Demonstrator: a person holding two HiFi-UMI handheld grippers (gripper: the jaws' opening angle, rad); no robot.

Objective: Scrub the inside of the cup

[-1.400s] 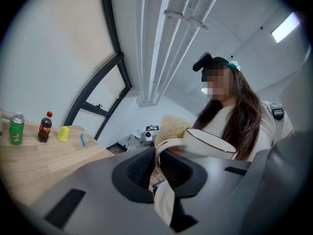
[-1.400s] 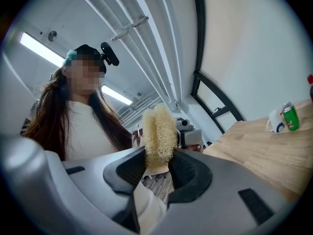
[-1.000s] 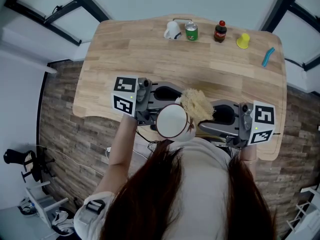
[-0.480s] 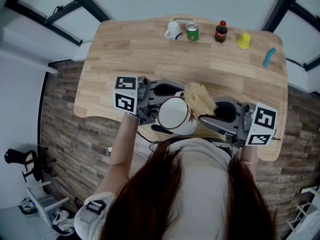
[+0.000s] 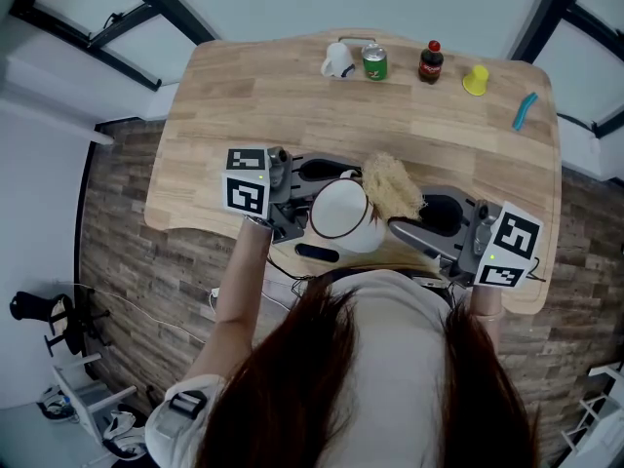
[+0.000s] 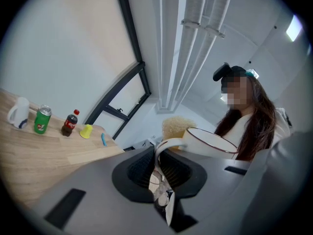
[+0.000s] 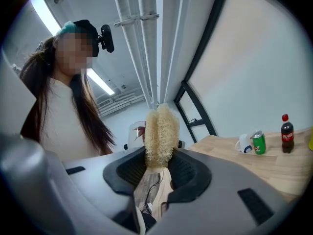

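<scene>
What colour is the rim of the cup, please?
A thin dark reddish-brown line on the white cup; it shows best in the left gripper view.

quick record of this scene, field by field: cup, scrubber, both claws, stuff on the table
cup: white, dark rim, held over the table's near edge, opening up
scrubber: pale fibrous pad, beside the cup's rim, not inside
left claw: shut on the cup's handle
right claw: shut on the scrubber
table: wooden
far edge: mug, can, bottle, yellow cup, blue item
</scene>
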